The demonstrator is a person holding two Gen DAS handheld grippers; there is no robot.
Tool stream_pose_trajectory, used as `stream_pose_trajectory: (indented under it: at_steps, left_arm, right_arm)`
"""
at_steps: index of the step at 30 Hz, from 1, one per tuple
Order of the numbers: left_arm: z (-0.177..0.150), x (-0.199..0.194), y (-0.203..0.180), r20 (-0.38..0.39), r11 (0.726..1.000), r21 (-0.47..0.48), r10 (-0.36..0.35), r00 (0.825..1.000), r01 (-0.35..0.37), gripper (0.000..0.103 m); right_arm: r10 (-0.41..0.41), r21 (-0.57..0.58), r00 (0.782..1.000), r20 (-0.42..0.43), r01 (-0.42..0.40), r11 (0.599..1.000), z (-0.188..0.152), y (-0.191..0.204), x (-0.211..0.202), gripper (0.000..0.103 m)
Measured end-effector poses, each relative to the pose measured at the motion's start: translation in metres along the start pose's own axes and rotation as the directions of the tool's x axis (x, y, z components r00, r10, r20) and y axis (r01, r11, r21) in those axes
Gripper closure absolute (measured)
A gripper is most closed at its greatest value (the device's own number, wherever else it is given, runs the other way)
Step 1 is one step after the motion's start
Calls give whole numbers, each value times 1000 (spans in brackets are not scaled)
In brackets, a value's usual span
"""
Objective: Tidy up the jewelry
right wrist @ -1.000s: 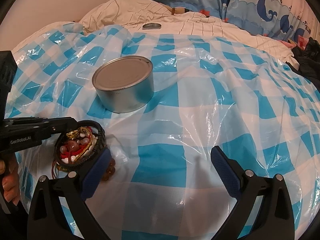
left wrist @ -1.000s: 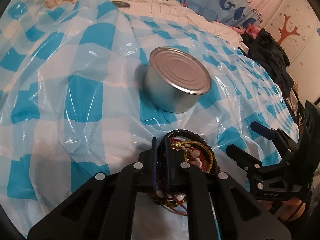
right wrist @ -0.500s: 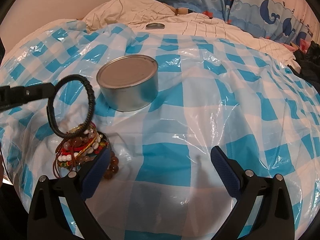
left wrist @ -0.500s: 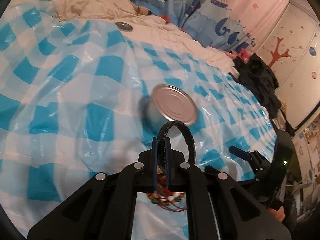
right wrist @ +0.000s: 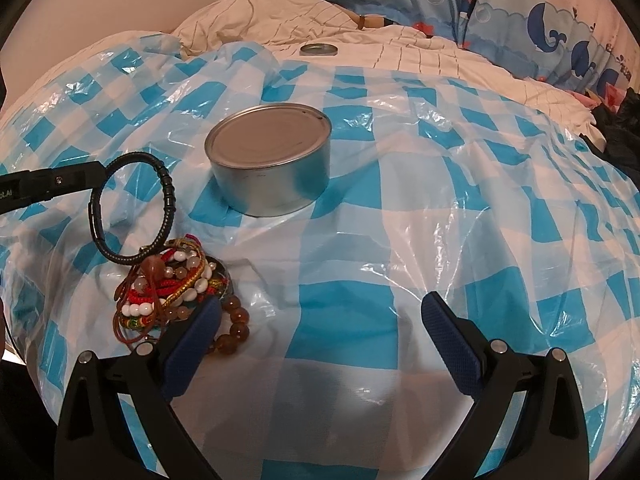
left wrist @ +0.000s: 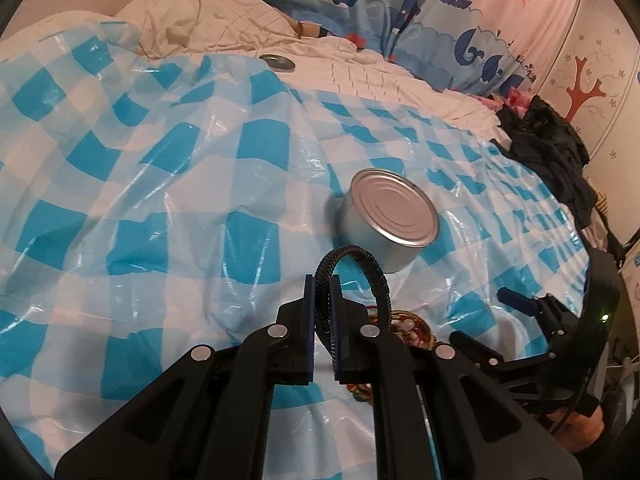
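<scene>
My left gripper pinches the black bracelet above the jewelry pile, right gripper spread empty; a trailing snag could drag beads across the bed before reaching the tin

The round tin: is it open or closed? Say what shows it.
Closed. The tin shows a flat, unbroken metal top; the left gripper holds the black bracelet beside it.

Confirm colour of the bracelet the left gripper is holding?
Black, braided cord; the bracelet shows best in the right wrist view, pinched by the left gripper.
</scene>
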State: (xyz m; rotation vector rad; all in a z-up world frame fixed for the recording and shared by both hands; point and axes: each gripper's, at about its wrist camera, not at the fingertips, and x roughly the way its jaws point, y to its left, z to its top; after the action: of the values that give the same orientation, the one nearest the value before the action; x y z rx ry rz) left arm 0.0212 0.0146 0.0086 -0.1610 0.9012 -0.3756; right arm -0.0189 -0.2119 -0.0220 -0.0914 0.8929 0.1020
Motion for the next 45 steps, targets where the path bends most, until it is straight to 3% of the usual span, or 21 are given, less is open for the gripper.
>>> stream_pose_trajectory:
  at_steps: [4, 23, 25, 27, 29, 33, 39, 43, 44, 45]
  left_arm:
    - [-1, -1, 1, 4, 999, 20, 35, 999, -35, 102]
    - [-6, 23, 5, -55, 990, 47, 135, 989, -133, 99]
    - [-6, 26, 6, -62, 989, 49, 141, 988, -138, 92]
    - [-7, 29, 6, -67, 986, 55, 161, 985, -157, 68]
    - [-7, 32, 7, -68, 982, 63, 181, 981, -177, 53]
    - [-10, 45, 8, -104, 977, 85, 206, 973, -198, 43]
    - [-18, 63, 6, -145, 966, 131, 240, 960, -221, 42]
    - [-19, 64, 6, -140, 968, 127, 232, 963, -215, 42]
    - [-19, 63, 6, -135, 970, 126, 226, 965, -210, 46]
    - [-20, 62, 5, -128, 971, 128, 219, 967, -203, 66]
  right_arm:
    - [2, -4, 1000, -2, -2, 1000, -1, 1, 1, 7]
    - [8, -13, 1000, -2, -8, 1000, -1, 6, 1, 7]
    - [9, -16, 1000, -1, -9, 1000, -1, 7, 1, 7]
    - [14, -20, 1000, 1, -14, 1000, -1, 8, 0, 7]
    - [18, -28, 1000, 4, -17, 999, -1, 10, -1, 7]
    - [32, -46, 999, 10, -32, 998, -1, 13, -3, 7]
    - [66, -94, 997, 29, -63, 994, -2, 21, -9, 7]
    - [84, -114, 996, 34, -80, 990, -3, 26, -10, 7]
    - [88, -114, 995, 40, -83, 990, -3, 27, -10, 7]
    - [91, -110, 995, 45, -86, 990, -3, 27, -10, 7]
